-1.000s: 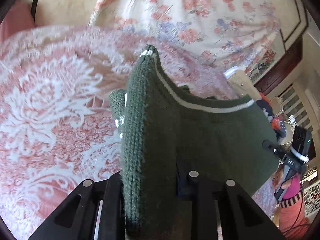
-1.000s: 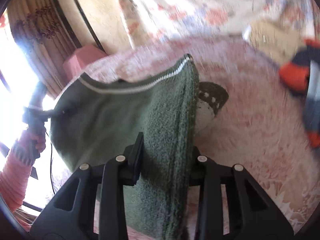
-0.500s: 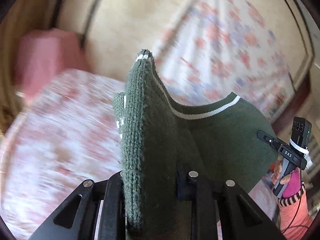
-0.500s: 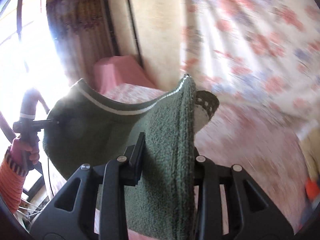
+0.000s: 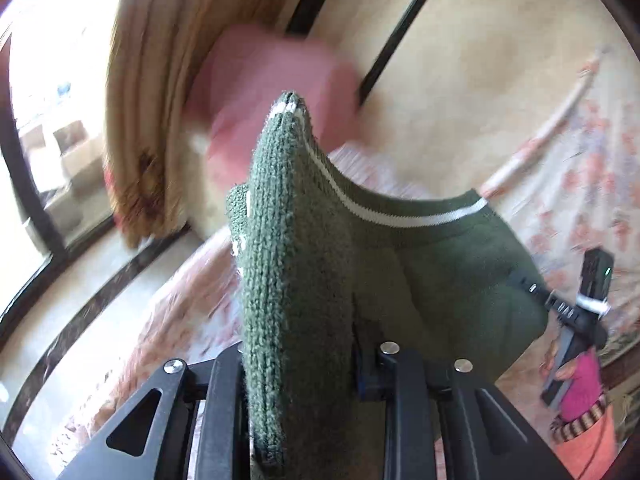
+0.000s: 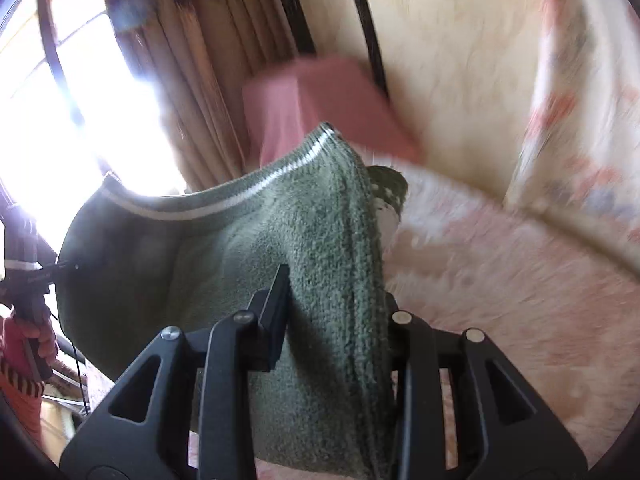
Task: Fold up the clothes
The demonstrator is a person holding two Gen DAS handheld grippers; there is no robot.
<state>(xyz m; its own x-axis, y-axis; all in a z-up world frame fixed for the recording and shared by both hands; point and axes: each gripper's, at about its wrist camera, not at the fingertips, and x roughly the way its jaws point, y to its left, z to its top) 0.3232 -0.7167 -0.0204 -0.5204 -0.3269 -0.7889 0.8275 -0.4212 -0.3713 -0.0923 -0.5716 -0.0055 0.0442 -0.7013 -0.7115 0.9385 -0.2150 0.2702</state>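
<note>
Both tools swung sweater (image 5: 304, 264) from bedspread toward curtain (image 6: 224, 68); left jaws eased.

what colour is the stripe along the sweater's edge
White, on the dark green sweater; the stripe shows best in the left wrist view.

Bed (image 6: 520, 280) open at 4 o'clock; pink box (image 6: 320, 92), curtain (image 6: 224, 80), wall (image 6: 440, 40) block 12 o'clock.

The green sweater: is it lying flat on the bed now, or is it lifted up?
Lifted. The green sweater hangs stretched between the left gripper and the right gripper, both clamped on its knit, above the pink bedspread.
</note>
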